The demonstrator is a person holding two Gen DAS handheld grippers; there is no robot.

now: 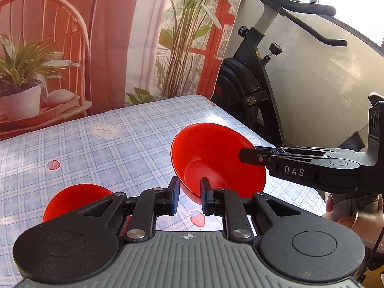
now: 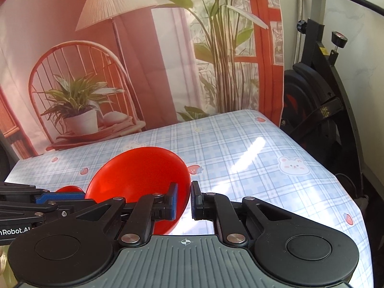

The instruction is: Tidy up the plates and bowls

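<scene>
A red bowl hangs tilted above the checked tablecloth, its rim pinched by my right gripper, which comes in from the right. In the right wrist view the same bowl has its rim between my right gripper's jaws. My left gripper sits just below the bowl, jaws a small gap apart, with the bowl's lower rim at that gap; I cannot tell if it grips. A second red bowl rests on the table at lower left, partly hidden, and also shows in the right wrist view.
The table has a blue plaid cloth with bears and strawberries. A printed backdrop hangs behind it. An exercise bike stands beyond the table's right edge, which drops off close to the right gripper.
</scene>
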